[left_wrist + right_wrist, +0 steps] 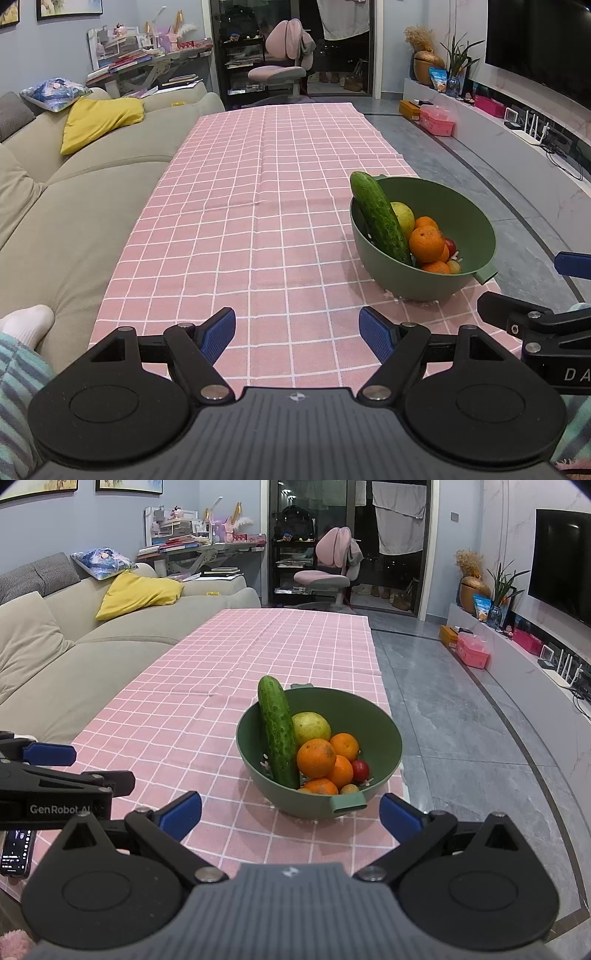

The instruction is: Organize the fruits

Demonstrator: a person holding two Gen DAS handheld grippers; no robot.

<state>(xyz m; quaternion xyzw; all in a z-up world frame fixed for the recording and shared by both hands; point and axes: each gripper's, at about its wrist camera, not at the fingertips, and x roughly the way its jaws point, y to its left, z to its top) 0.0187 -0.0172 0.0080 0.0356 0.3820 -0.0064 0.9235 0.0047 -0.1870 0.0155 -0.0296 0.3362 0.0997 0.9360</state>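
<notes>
A green bowl (384,738) stands on the pink checked tablecloth (207,686) near the table's right edge. In it a cucumber (277,731) leans upright against the left wall, beside a yellow-green fruit (312,726), several oranges (316,757), a small red fruit (360,770) and a small yellowish fruit (348,788). My right gripper (290,818) is open and empty, just in front of the bowl. My left gripper (297,334) is open and empty over the cloth, left of the bowl (465,221) and the cucumber (380,218).
A beige sofa (74,206) with a yellow cushion (99,122) runs along the table's left side. A phone (16,853) lies at the near left table corner. Grey floor (461,720) lies to the right, with a TV bench (517,657) beyond.
</notes>
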